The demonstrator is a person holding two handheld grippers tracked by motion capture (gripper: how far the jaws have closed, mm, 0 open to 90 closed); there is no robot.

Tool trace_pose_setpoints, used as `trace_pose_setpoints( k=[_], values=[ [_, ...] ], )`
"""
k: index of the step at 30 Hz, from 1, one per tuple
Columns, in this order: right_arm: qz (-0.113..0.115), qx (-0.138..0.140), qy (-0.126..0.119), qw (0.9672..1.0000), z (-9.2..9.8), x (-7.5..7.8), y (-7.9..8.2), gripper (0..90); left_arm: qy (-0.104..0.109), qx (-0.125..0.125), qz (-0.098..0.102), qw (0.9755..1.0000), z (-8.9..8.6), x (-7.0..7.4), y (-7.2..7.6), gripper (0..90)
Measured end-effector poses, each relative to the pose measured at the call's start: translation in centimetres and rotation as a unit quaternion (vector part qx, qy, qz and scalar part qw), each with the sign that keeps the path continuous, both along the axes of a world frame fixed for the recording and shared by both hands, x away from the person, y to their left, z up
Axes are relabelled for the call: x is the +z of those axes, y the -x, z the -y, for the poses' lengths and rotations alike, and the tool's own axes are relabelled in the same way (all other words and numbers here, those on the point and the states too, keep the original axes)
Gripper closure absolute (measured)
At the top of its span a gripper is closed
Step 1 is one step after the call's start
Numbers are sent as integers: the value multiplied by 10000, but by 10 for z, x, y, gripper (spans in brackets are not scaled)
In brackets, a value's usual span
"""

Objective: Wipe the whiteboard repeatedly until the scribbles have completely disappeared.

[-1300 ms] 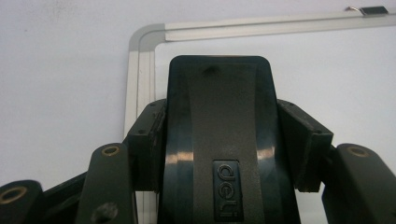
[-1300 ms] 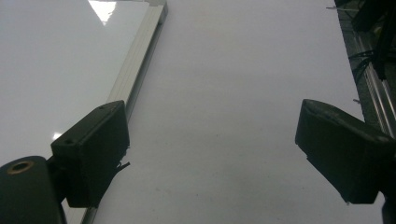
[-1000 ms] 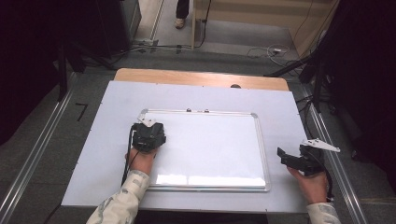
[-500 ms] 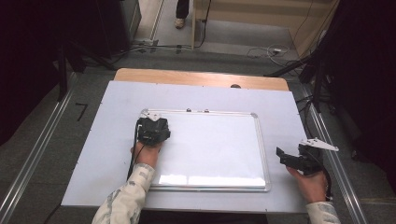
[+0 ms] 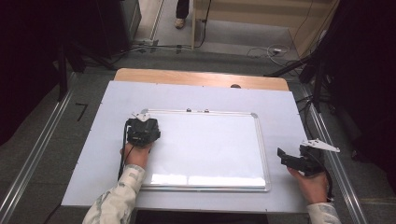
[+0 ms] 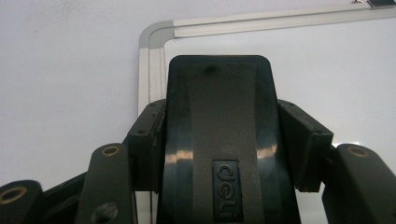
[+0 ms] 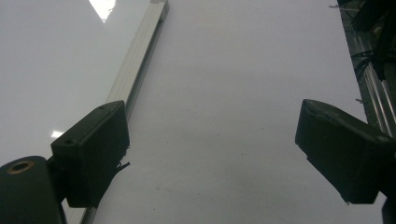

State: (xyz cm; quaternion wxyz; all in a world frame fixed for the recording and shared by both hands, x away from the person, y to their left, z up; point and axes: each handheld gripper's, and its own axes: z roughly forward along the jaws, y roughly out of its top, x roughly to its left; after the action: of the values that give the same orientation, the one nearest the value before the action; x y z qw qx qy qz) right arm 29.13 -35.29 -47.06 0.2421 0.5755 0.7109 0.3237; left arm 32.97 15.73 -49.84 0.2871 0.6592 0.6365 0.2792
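Black plastic whiteboard eraser (image 6: 219, 140), rounded block with an embossed logo on its back: clamped between the two black jaws of the left claw (image 5: 143, 131), pads pressing on both of its long sides. In the left gripper view the eraser's front end lies just inside the far left corner of the whiteboard, close to the rounded corner piece.

White rectangular whiteboard with thin aluminium frame (image 5: 259, 144): lies flat in the middle of the white tabletop (image 5: 107, 107), its surface blank. Two small dark clips sit on its far frame rail. Bright reflection along the near edge.

Right claw (image 5: 282, 156): held over the bare tabletop just beside the board's right frame rail, jaws standing wide apart with nothing between them. Grey three-cornered plate on top.

Wooden strip (image 5: 196, 77) visible along the far edge of the tabletop. Grey floor beyond, with cables.
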Motion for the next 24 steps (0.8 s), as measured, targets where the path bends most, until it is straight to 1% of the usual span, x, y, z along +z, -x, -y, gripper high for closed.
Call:
trace_pose_setpoints(
  k=[4, 8, 13, 17, 20, 24],
  values=[
    [5, 12, 8, 10000, 0, 0, 0, 84, -32, -119, -30, 9999, 0, 0, 11, 411],
    [3, 26, 18, 10000, -2, 0, -1, 84, -26, -191, -35, 9998, 4, 0, 24, 411],
    [4, 33, 9, 10000, -4, 1, -1, 84, -45, -243, -5, 9997, 19, -1, 33, 410],
    [16, 79, 24, 10000, -6, 1, -2, 84, -58, -335, -26, 9994, 30, -1, 34, 410],
    [16, 88, 16, 10000, -6, 1, -2, 84, -67, -411, -28, 9991, 43, 0, 33, 410],
    [26, 88, 7, 10000, -6, 1, -2, 84, -80, -539, -25, 9985, 57, 0, 26, 410]
  ],
)
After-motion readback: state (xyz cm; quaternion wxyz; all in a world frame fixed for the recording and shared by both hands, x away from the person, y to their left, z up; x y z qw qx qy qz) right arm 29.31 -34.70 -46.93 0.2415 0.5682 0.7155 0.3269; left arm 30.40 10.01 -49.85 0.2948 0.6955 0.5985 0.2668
